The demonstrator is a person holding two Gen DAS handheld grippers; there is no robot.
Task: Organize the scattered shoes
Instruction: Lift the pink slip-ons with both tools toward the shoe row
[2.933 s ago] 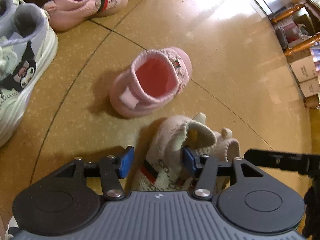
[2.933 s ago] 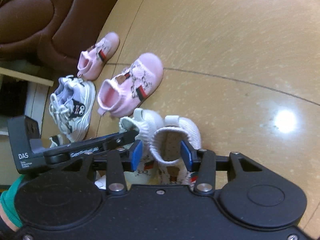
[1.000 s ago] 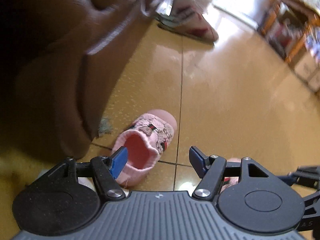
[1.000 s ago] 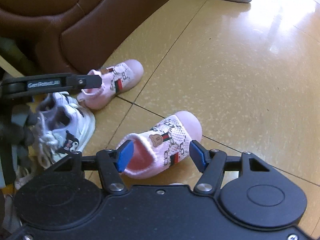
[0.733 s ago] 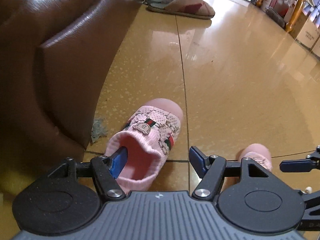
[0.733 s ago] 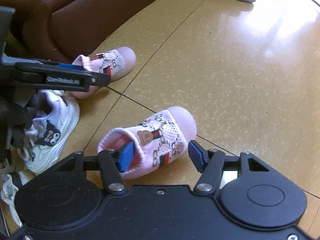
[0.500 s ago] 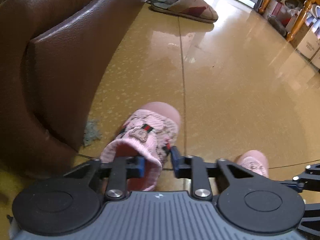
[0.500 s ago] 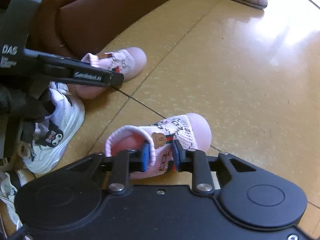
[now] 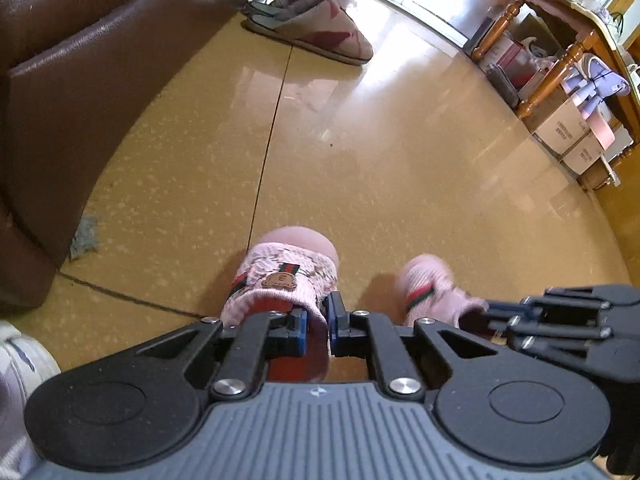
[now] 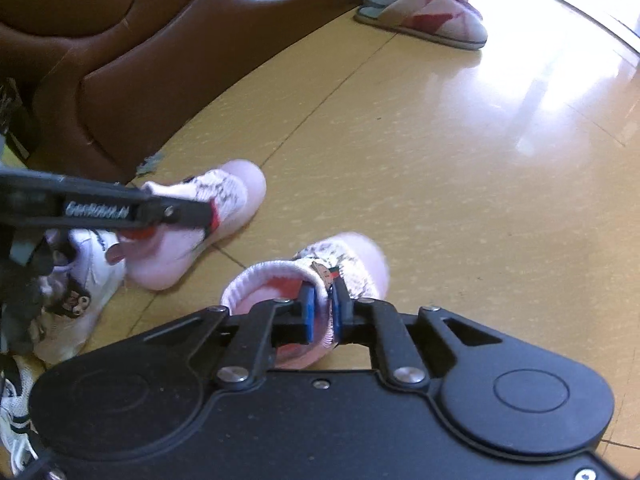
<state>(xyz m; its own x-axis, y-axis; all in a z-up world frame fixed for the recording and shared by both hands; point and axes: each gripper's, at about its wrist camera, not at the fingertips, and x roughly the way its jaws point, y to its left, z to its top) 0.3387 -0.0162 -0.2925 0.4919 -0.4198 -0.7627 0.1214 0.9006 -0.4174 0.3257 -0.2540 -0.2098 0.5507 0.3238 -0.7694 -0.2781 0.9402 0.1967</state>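
Two small pink knit shoes with a bear badge and a red-green stripe are on or just above the yellow floor. In the left wrist view my left gripper [image 9: 318,328] is shut on the right side of one pink shoe's [image 9: 288,276] collar. Its mate [image 9: 426,286] sits just to the right, held by my right gripper [image 9: 490,312]. In the right wrist view my right gripper [image 10: 322,312] is shut on the collar of that mate [image 10: 352,260]. The left-held shoe [image 10: 228,196] lies beyond it to the left, partly hidden by my left gripper [image 10: 200,216].
A brown leather sofa [image 9: 80,80] fills the left side, with a tuft of lint [image 9: 84,236] at its foot. A white cartoon sneaker [image 10: 76,296] lies at the near left. A slippered foot [image 9: 312,32] stands far ahead. Wooden table legs [image 9: 556,76] and boxes [image 9: 560,128] stand at the right.
Both grippers, open around the pink shoes' collars 0.7 s ago, have shut on them. The two pink shoes now sit closer together. Earlier still, both grippers were at a cream pair.
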